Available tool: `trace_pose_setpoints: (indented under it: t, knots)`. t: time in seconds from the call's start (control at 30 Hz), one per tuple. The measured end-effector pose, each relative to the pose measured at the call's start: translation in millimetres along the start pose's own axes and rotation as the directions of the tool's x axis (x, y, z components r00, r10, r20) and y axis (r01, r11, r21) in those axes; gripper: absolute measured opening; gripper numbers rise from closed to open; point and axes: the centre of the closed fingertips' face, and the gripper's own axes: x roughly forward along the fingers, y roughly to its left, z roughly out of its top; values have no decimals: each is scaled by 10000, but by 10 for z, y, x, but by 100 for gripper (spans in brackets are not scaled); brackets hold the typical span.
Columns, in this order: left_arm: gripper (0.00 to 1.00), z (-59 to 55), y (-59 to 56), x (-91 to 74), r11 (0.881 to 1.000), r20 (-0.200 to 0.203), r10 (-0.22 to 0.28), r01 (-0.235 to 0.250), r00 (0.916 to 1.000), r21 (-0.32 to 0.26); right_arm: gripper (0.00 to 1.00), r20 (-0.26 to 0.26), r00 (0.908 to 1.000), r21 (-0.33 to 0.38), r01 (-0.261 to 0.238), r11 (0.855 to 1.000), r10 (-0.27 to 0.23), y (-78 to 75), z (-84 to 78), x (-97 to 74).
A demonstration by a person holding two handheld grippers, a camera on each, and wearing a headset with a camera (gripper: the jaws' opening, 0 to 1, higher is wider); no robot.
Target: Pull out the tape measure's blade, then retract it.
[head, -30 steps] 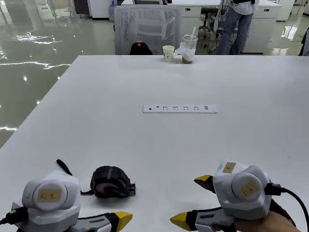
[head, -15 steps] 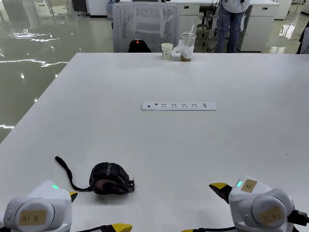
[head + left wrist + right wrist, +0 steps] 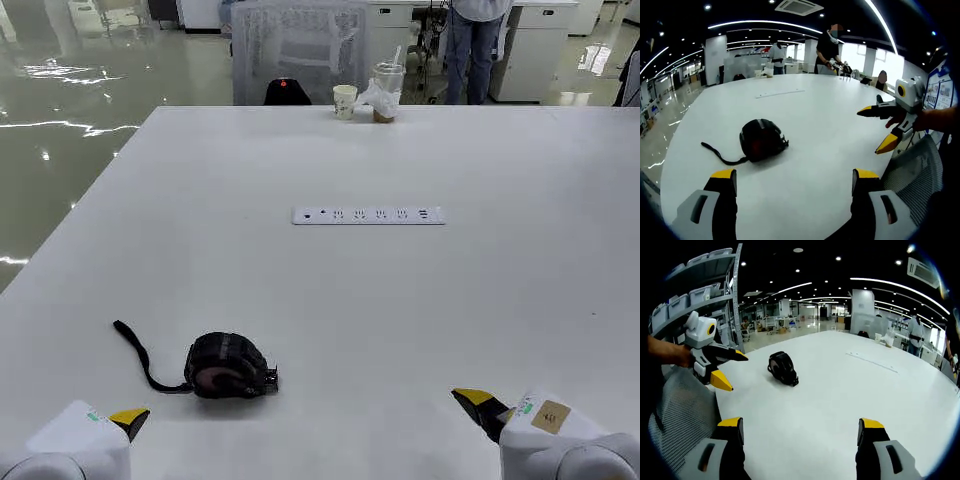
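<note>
Bright even light from ceiling strips (image 3: 879, 20) above me, glare on the glossy floor (image 3: 60, 90), my gripper views bowed at edges

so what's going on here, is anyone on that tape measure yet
Not yet. The round black tape measure lies on the white table with no blade pulled out, its black strap trailing aside. A person holds a two-jaw gripper in each hand; the left gripper and right gripper both hover open at the near edge, touching nothing.
</note>
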Motion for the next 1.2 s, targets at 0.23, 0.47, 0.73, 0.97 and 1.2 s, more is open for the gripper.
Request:
trace_pose_setpoints:
  t: [0.23, 0.47, 0.73, 0.97, 1.2]
  knots:
    - [99, 13, -58, -66, 9999, 181, -67, 64, 9998, 137, 99, 90, 10000, -56, 36, 10000, -35, 60, -18, -46]
    - [99, -11, -115, -117, 9997, 224, -93, 87, 9997, 242, 99, 303, 9995, 597, 57, 9982, -75, 93, -18, -98]
    - [99, -14, -156, -165, 9999, 433, -94, 90, 9990, 91, 99, 164, 9998, 433, 88, 9990, -95, 123, -55, -122]
    - [99, -27, -182, -185, 9997, 527, -200, 194, 9984, 115, 99, 114, 9999, 394, 120, 9992, -125, 119, -63, -148]
    - [99, -16, -158, -197, 9998, 561, -182, 175, 9983, 133, 99, 143, 9997, 439, 186, 9989, -192, 100, -54, -169]
